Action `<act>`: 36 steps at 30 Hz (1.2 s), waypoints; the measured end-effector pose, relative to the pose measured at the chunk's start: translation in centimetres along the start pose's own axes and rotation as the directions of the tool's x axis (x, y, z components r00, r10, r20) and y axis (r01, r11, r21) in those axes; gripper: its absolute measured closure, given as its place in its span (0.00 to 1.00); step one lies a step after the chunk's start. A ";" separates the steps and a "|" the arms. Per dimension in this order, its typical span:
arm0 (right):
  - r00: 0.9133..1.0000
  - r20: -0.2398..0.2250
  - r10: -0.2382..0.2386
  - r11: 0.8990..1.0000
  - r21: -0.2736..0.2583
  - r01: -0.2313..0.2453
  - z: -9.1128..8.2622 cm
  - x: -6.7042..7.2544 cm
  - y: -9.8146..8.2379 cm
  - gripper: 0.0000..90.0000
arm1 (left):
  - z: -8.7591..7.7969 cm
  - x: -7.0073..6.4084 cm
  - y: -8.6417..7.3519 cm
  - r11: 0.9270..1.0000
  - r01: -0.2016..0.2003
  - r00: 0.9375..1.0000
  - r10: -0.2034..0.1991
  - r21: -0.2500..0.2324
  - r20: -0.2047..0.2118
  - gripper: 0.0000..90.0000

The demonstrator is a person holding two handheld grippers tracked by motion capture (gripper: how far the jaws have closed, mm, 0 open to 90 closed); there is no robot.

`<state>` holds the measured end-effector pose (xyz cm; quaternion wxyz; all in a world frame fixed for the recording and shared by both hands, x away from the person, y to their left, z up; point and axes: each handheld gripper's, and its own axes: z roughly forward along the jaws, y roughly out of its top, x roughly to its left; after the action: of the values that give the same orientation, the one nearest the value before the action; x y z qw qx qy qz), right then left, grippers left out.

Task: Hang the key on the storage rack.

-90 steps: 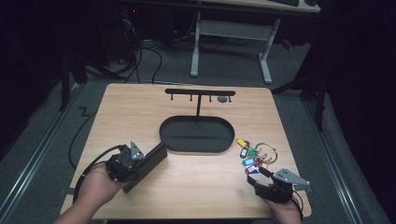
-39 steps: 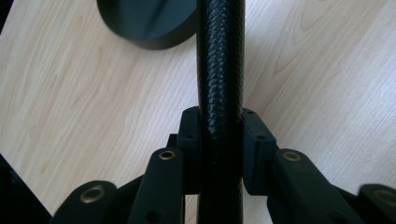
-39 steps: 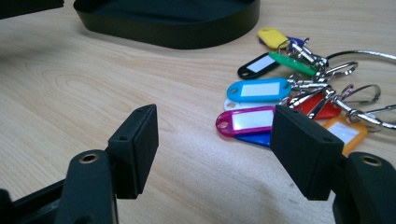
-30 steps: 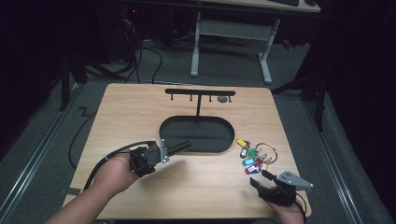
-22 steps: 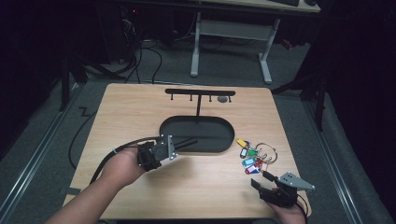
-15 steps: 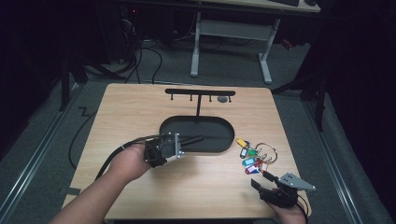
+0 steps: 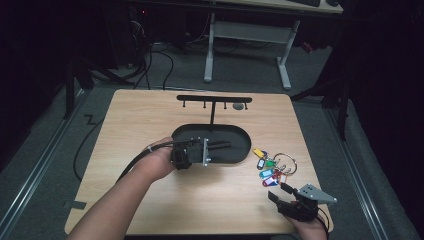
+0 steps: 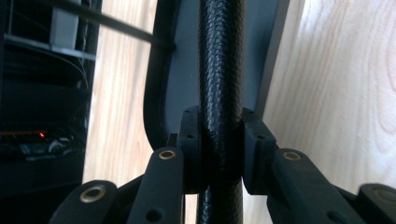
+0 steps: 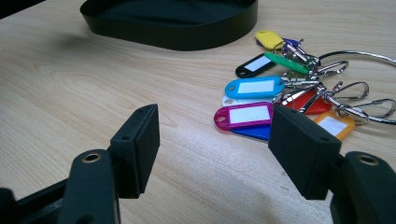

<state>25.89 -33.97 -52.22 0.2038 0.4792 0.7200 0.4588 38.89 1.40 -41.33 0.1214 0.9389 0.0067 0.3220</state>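
My left gripper [image 7: 206,151] is shut on a black textured rod [image 7: 221,145] that points right over a black oval tray [image 7: 242,136]. In the left gripper view the rod [image 8: 220,56] runs straight up between my left gripper's [image 8: 220,119] pads, with the tray [image 8: 180,70] behind it. A bunch of coloured key tags on metal rings [image 7: 271,167] lies right of the tray. My right gripper [image 7: 278,193] rests near the table's front right corner, open, just short of the tags. In the right gripper view the tags [image 9: 254,88] lie beyond my right gripper [image 9: 214,142], nothing between its jaws.
A black T-shaped stand with hooks [image 7: 214,99] rises behind the tray; a small grey thing [image 7: 239,106] hangs near its right end. The tray's wall [image 9: 173,39] stands far ahead of the right gripper. A cable trails from the left gripper off the table's left edge [image 7: 87,145].
My left hand has carried the rod to the right, from the table's left half to over the tray's near edge. The right gripper has stayed put.
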 end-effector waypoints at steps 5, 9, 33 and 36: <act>1.000 -0.006 -0.008 1.000 0.003 0.008 0.1 0.0 0.0 0.38 | 1.2 0.4 0.8 0.999 -0.050 0.998 0.050 -0.004 -0.041 0.81; 1.000 -0.009 -0.003 1.000 0.007 0.003 0.1 0.0 0.0 0.38 | 2.2 1.0 1.4 0.998 -0.068 0.996 0.067 -0.016 -0.067 0.81; 0.999 -0.026 0.023 1.000 0.010 -0.022 0.4 -0.1 -0.1 0.38 | 8.4 2.3 3.4 0.991 -0.132 0.986 0.132 0.004 -0.100 0.81; 1.000 -0.022 0.022 1.000 0.013 -0.022 0.4 -0.1 -0.2 0.38 | 8.9 2.4 3.1 0.991 -0.130 0.986 0.131 0.017 -0.099 0.81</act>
<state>26.20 -33.91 -52.59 0.1878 0.4833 0.7199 0.4615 46.02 -3.40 -45.96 0.0948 0.9206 -0.0472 0.3759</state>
